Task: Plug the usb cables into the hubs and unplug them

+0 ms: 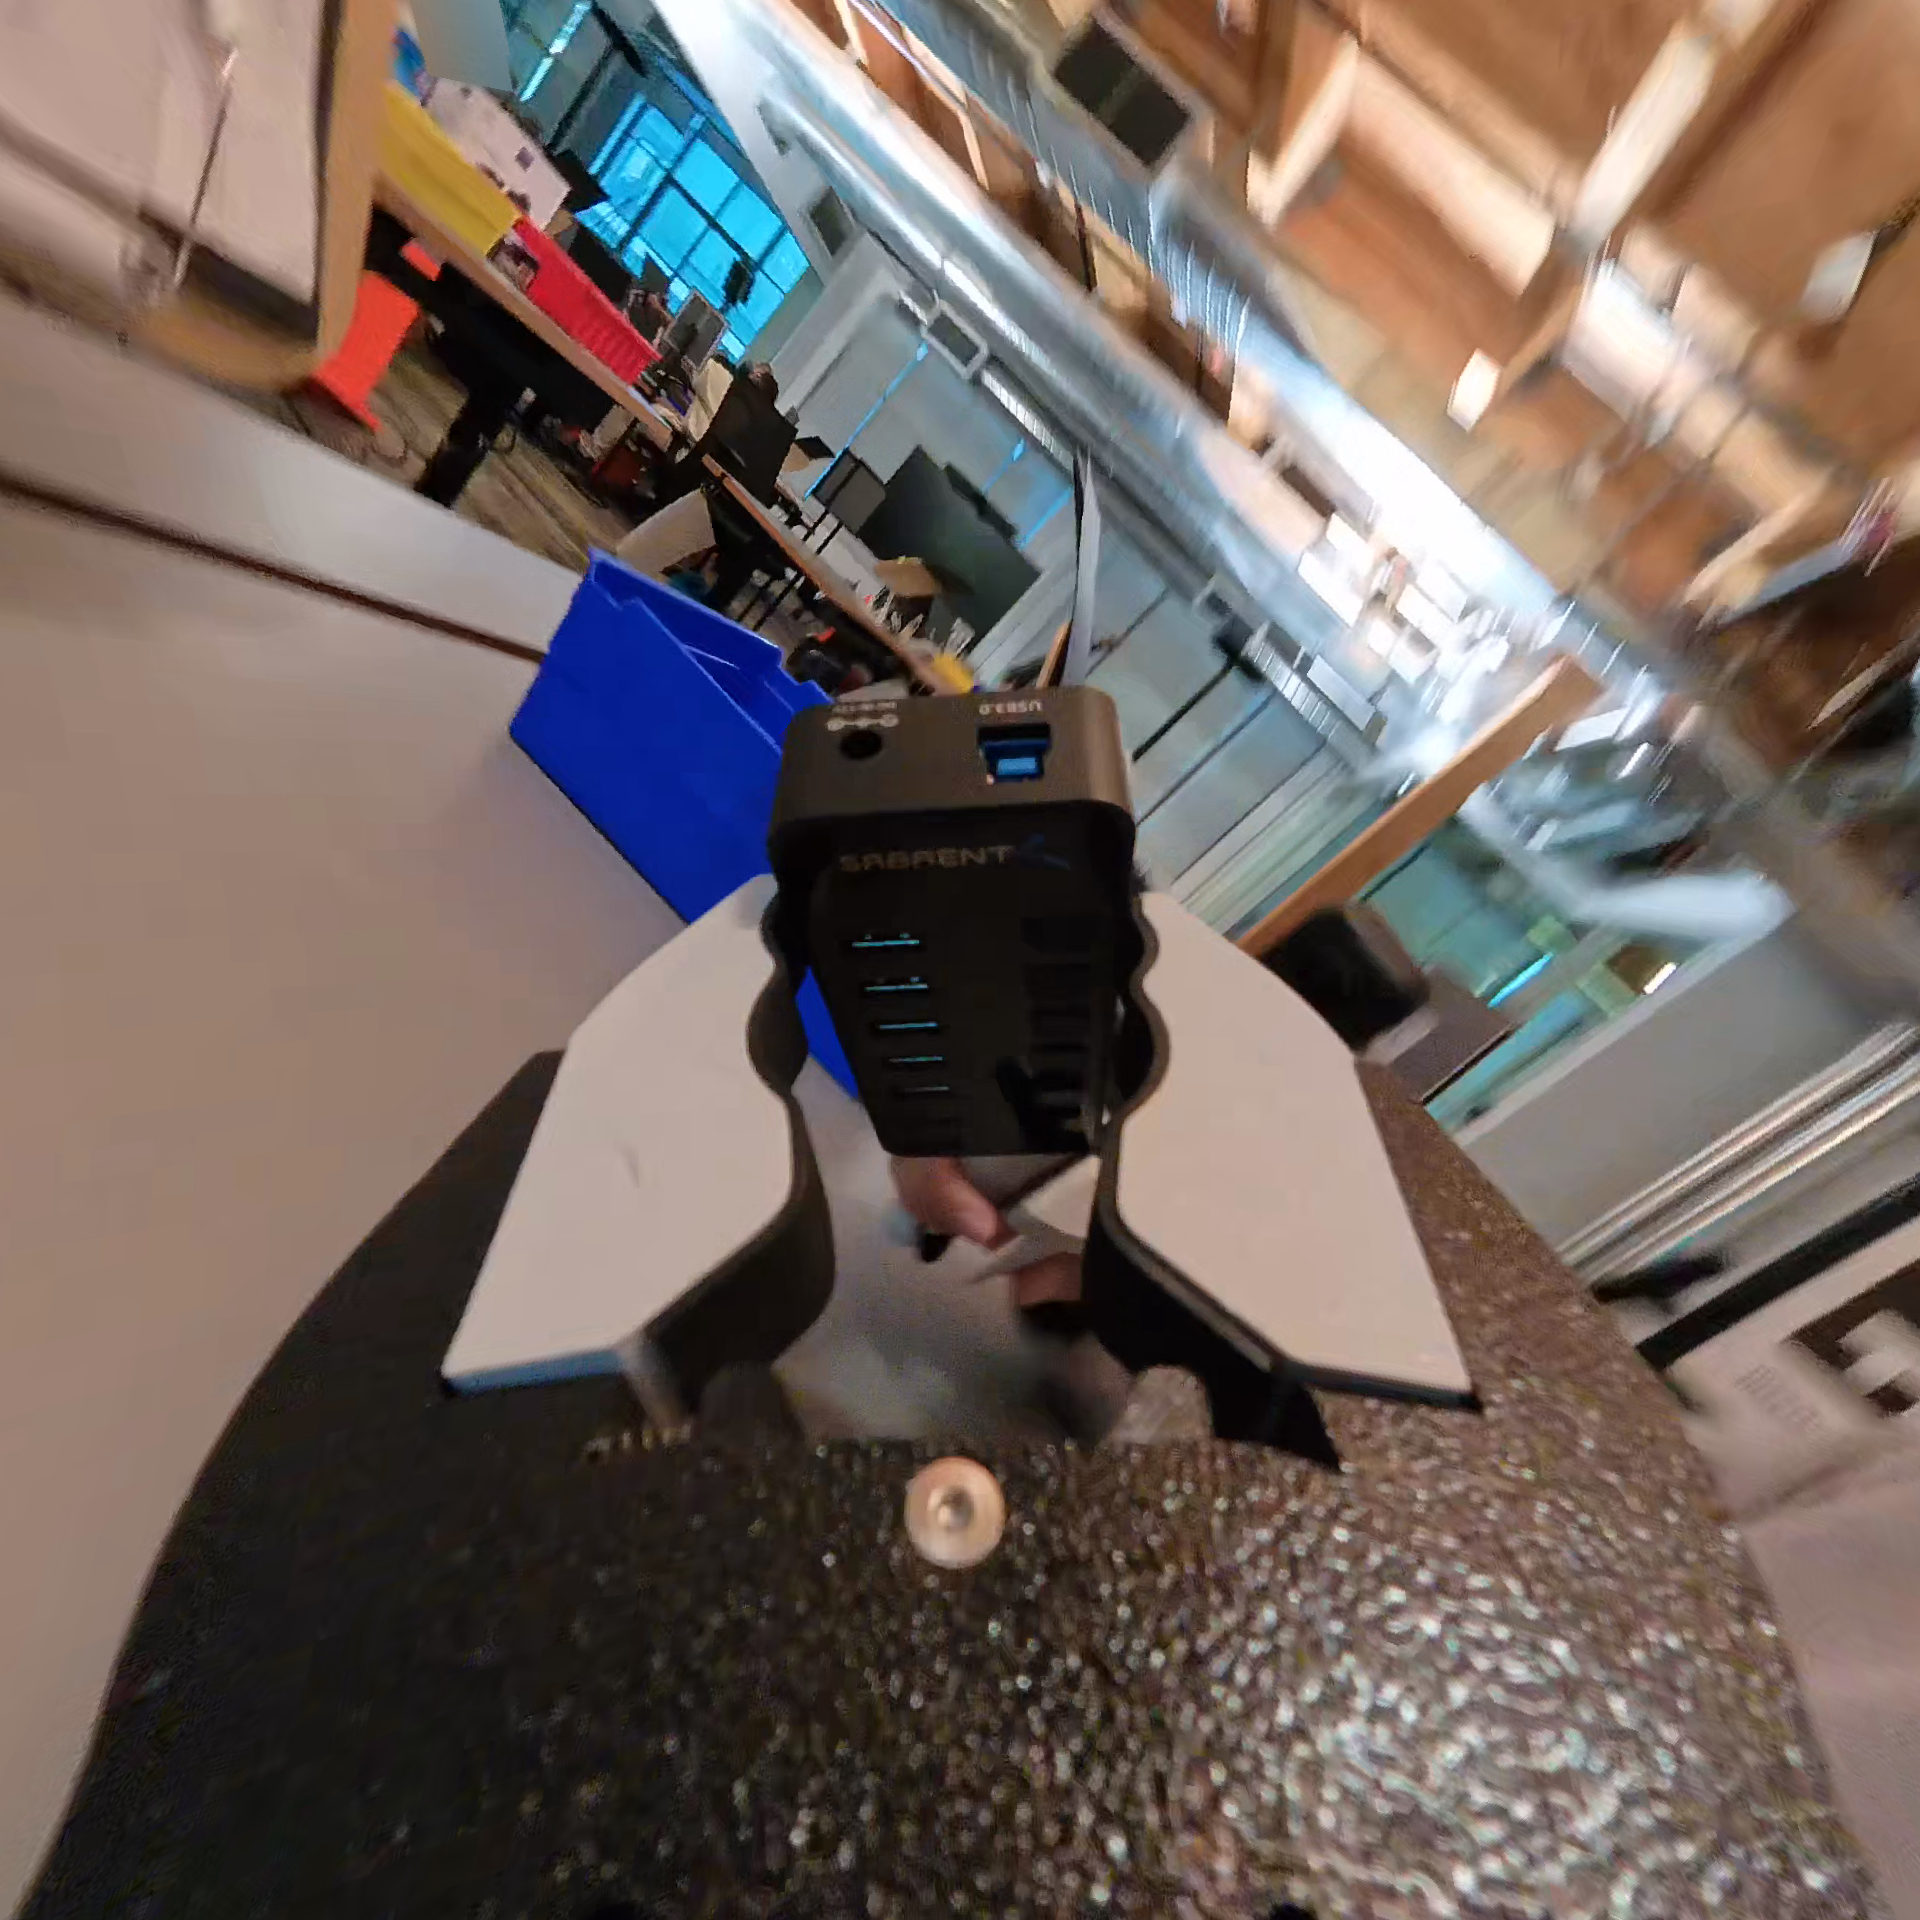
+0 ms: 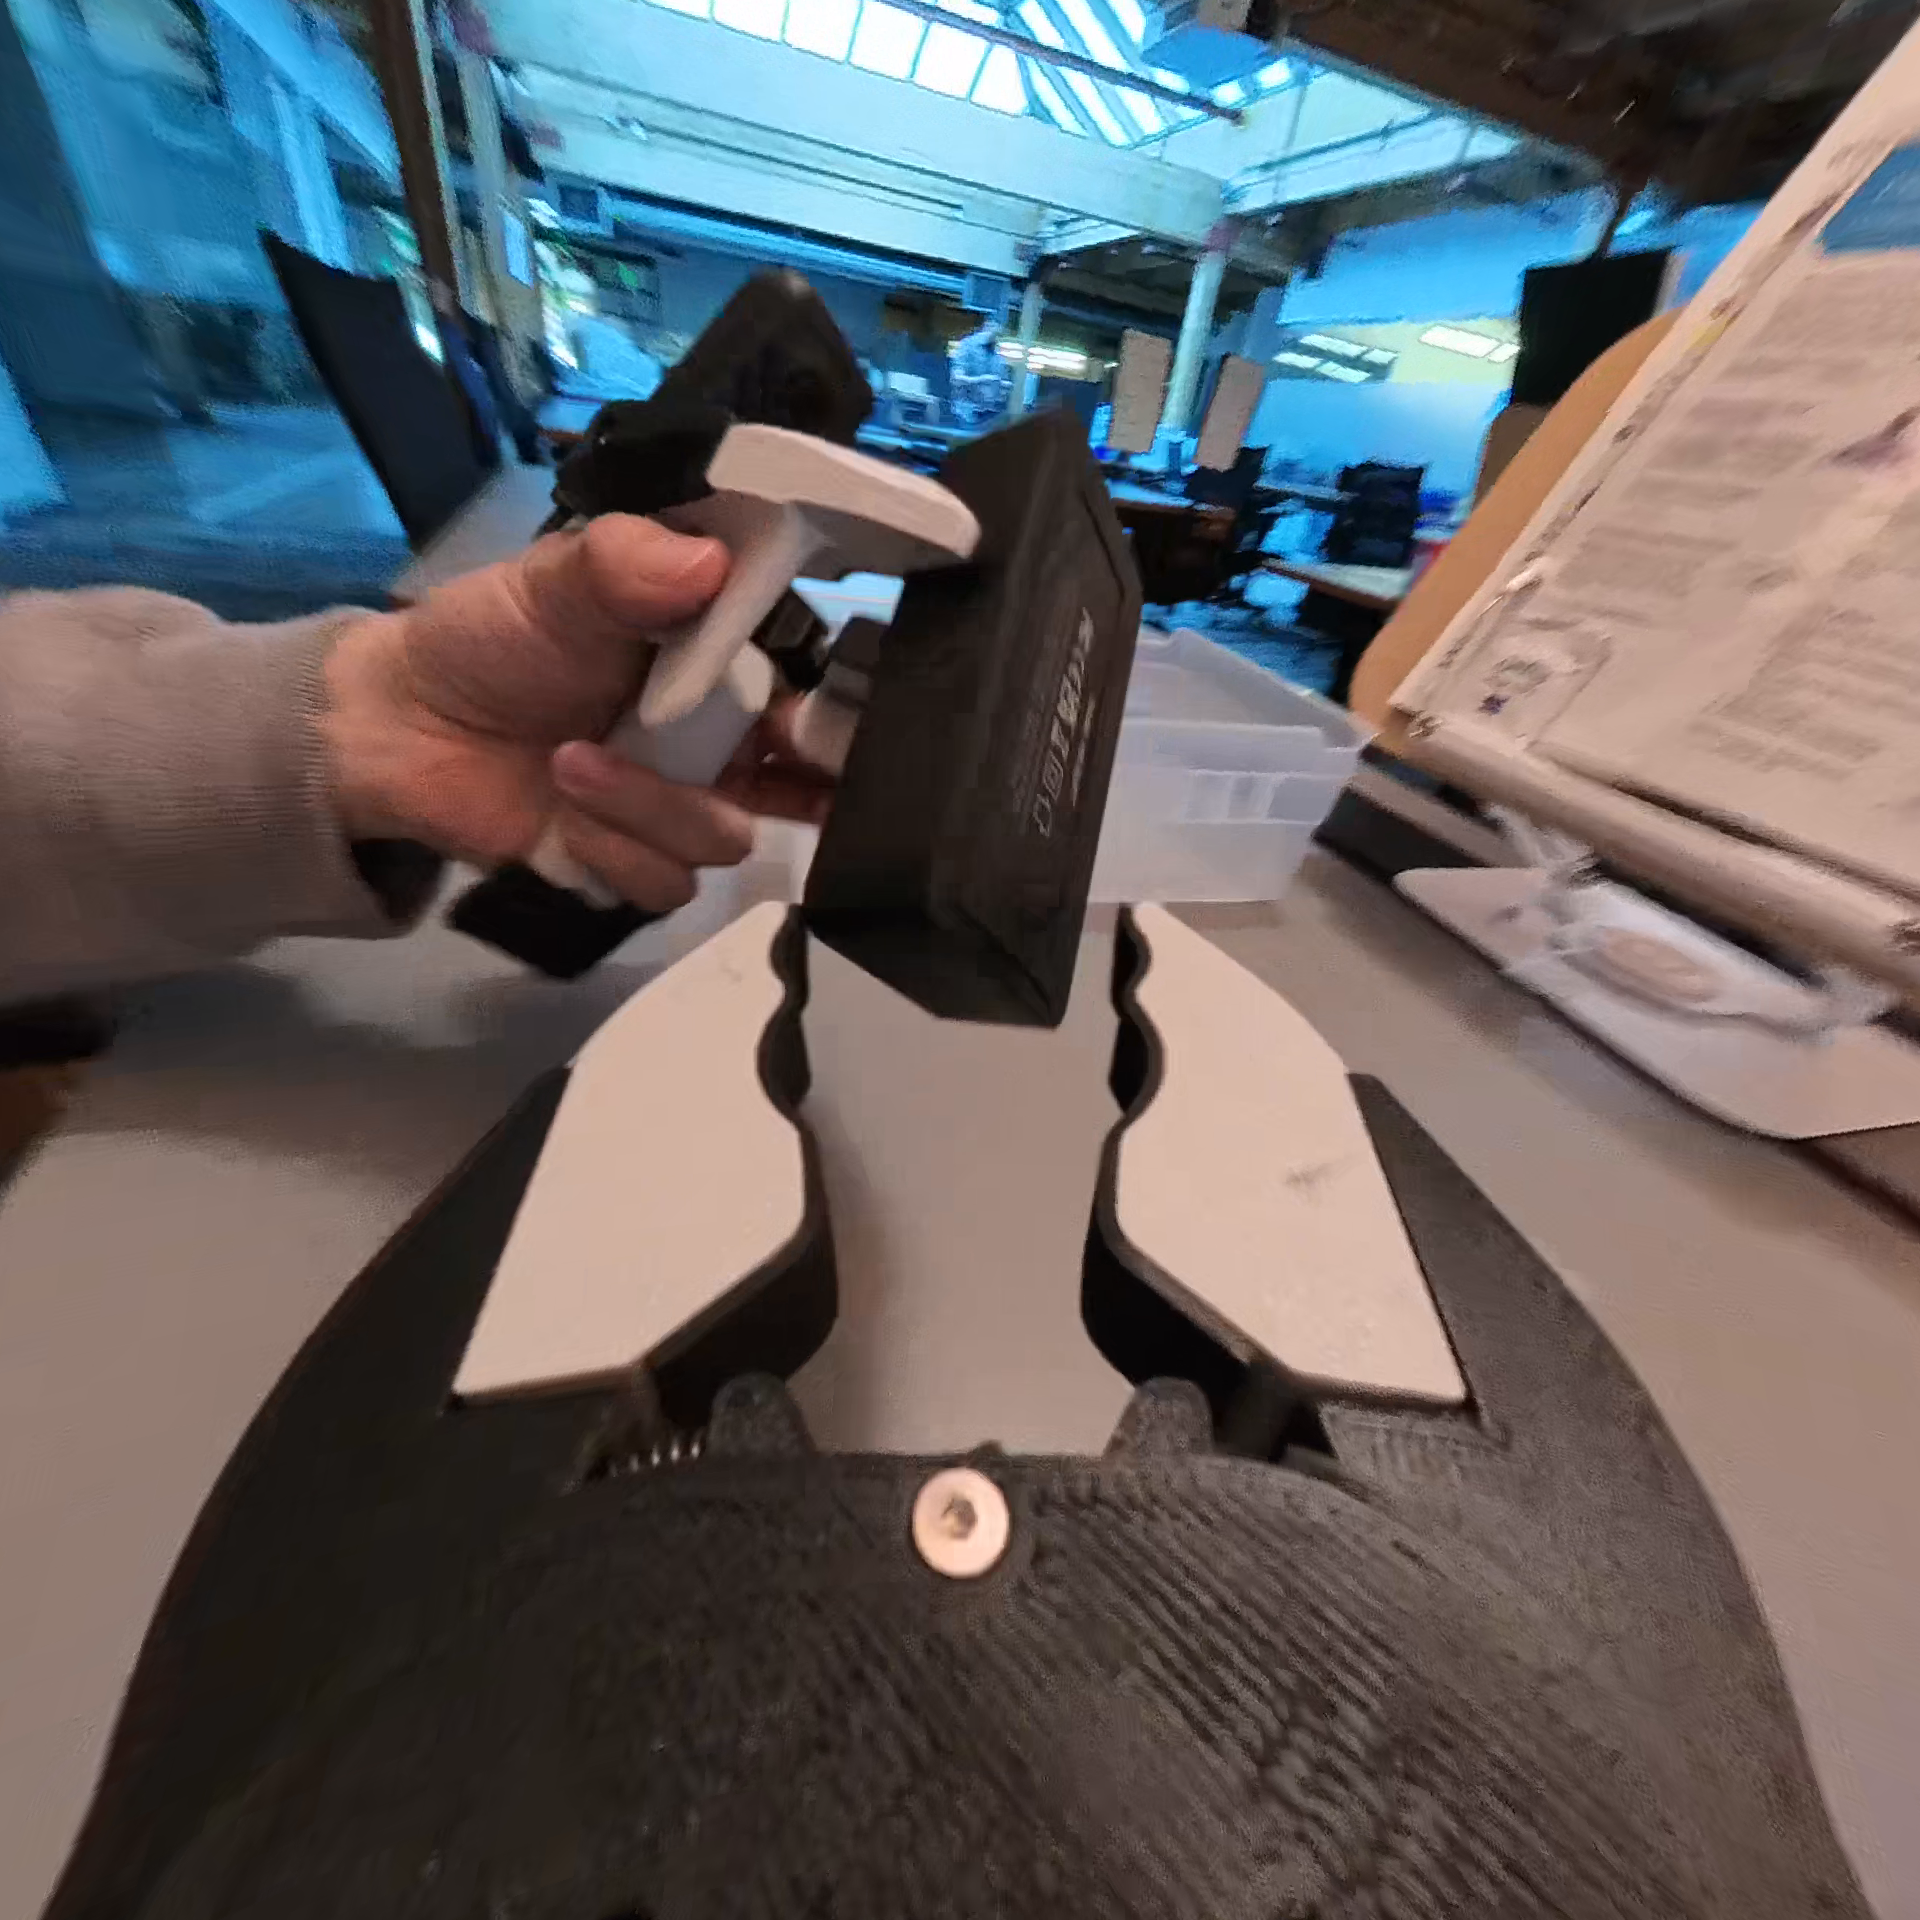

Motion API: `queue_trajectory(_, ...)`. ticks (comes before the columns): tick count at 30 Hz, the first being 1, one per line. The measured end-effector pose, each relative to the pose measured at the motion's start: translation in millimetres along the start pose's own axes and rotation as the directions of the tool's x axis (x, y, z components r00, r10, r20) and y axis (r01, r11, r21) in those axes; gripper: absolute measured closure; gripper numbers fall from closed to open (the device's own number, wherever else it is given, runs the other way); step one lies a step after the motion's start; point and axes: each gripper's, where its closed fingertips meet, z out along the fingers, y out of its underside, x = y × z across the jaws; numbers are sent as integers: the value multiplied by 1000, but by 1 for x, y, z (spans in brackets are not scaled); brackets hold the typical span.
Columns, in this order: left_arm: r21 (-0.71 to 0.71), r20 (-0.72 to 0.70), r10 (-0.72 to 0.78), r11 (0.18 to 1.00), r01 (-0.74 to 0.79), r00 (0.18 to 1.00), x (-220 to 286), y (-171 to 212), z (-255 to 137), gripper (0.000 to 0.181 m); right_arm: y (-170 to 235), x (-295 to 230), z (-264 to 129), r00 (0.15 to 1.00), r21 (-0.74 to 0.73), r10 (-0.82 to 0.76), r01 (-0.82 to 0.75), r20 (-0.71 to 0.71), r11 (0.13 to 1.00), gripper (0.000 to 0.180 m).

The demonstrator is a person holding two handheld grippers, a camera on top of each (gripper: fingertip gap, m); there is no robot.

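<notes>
The black hub [image 1: 951,935] is held tight between the two fingers of the left gripper [image 1: 951,997], up off the grey table [image 1: 260,831]. A row of blue-lit ports and a printed mark are seen on its front, with small white writing by two sockets on its top end. A blue bin [image 1: 655,748] is seen behind it only in the left wrist view. In the right wrist view, the hub's back [image 2: 977,717] with white print is shown, and a hand [image 2: 499,707] around the left gripper's handle. The right gripper [image 2: 956,956] is spread wide with nothing held, just under the hub. A clear tray [image 2: 1226,769] is seen behind.
</notes>
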Motion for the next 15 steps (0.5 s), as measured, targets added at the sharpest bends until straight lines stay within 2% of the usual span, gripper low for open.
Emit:
queue_trajectory(2,-100,-26,217,971,-219,976,8,-1,-2,122,4,-6,-1,983,-16,147,-146,107,989,108)
queue_trajectory(4,-200,-86,406,887,-415,910,15,4,-3,123,8,-15,-1,938,-52,273,-268,215,962,91)
queue_trajectory(6,-265,-172,536,783,-563,826,21,14,-2,123,9,-26,1,895,-78,337,-329,292,941,90)
queue_trajectory(8,-297,-271,582,707,-642,766,28,26,-1,122,9,-34,4,887,-81,334,-326,317,942,85)
queue_trajectory(11,-335,-347,612,627,-703,711,28,44,4,123,14,-43,9,899,-131,304,-276,315,952,84)
queue_trajectory(15,-362,-409,614,570,-737,675,30,64,9,123,25,-44,11,930,-180,244,-199,276,963,90)
